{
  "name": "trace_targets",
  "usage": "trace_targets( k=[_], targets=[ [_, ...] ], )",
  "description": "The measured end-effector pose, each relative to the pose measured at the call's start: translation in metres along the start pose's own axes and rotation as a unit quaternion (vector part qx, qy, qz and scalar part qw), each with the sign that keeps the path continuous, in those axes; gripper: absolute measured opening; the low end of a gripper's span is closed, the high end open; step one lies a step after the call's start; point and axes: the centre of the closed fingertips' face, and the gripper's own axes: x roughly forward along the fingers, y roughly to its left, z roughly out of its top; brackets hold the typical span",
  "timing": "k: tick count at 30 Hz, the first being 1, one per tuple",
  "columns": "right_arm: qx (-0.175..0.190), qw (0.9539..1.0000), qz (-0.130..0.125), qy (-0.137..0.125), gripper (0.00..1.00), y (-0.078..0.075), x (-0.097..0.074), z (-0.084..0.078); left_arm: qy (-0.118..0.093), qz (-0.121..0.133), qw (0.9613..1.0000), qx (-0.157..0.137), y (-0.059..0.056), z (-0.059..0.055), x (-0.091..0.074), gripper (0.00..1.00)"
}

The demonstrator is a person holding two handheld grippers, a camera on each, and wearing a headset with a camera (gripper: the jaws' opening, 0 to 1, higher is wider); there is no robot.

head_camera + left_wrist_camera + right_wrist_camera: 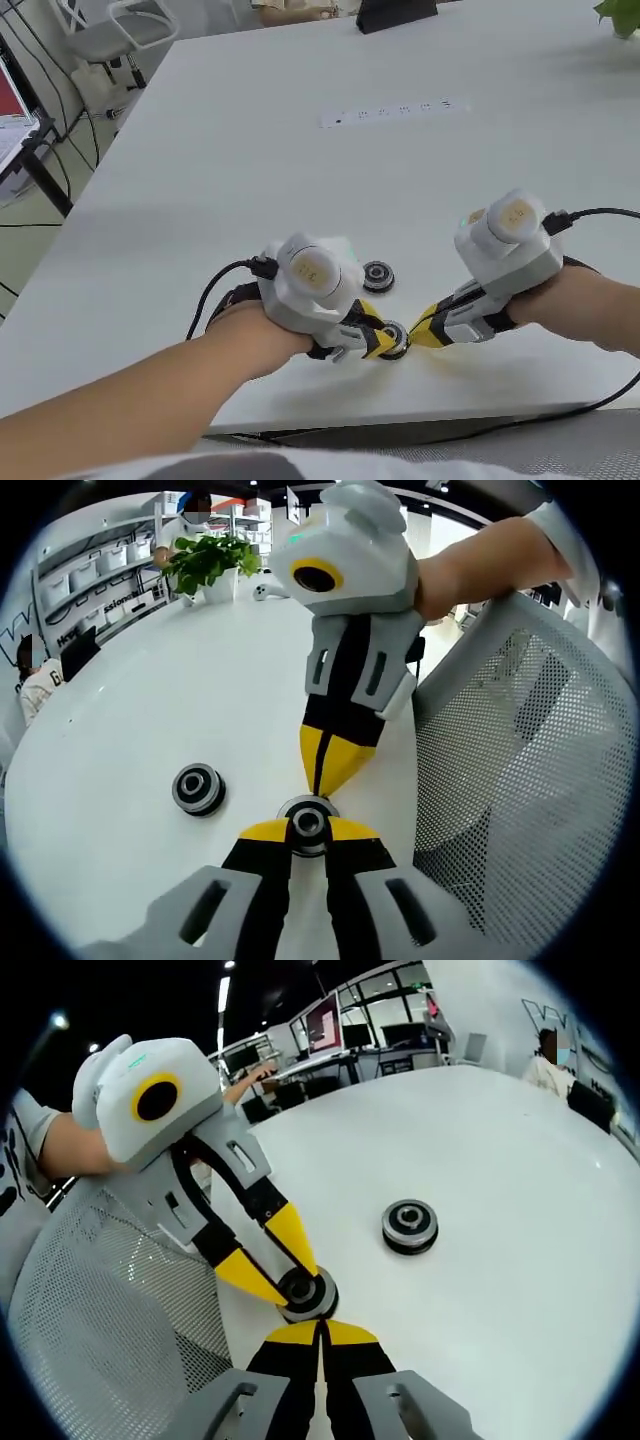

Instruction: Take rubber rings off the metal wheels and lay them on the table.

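Note:
A small metal wheel [396,339] with a black rubber ring is held just above the white table's [250,170] near edge. My left gripper [390,343] is shut on it, one yellow tip on each side [307,820]. My right gripper [416,337] faces it from the right. Its tips are pressed together at the wheel's rim [308,1293], pinching the rubber ring's edge. In the left gripper view the right gripper [320,780] comes down from above onto the rim. A second wheel [378,276] with its ring on lies flat on the table just behind, also seen as the second wheel [198,787] [410,1225].
A socket strip [395,110] is set into the table's middle. A white chair [120,25] stands past the far left corner and a plant [622,12] at the far right. A grey mesh chair back [520,740] sits just beyond the near edge.

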Motion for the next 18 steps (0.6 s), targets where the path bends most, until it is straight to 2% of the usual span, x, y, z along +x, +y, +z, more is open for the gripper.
trace_targets(
  k=[3, 7, 10, 12, 18],
  targets=[
    [0.021, 0.9998, 0.000, -0.004, 0.00, 0.002, 0.000, 0.000, 0.001, 0.001, 1.0000, 0.000, -0.001, 0.000, 0.000, 0.07],
    [0.067, 0.9976, 0.005, -0.017, 0.00, 0.004, -0.003, 0.002, 0.001, 0.003, 1.0000, 0.000, 0.000, 0.000, 0.000, 0.07],
    [0.104, 0.9934, 0.016, -0.045, 0.00, 0.004, -0.007, 0.009, 0.001, 0.004, 1.0000, -0.001, -0.001, 0.000, 0.000, 0.07],
    [0.102, 0.9940, 0.013, -0.038, 0.00, 0.004, -0.007, 0.007, 0.001, 0.005, 1.0000, -0.001, -0.001, -0.001, 0.000, 0.07],
    [0.104, 0.9934, 0.017, -0.045, 0.00, 0.011, -0.006, 0.009, 0.002, 0.006, 1.0000, -0.002, -0.001, -0.001, 0.000, 0.07]
  ],
)
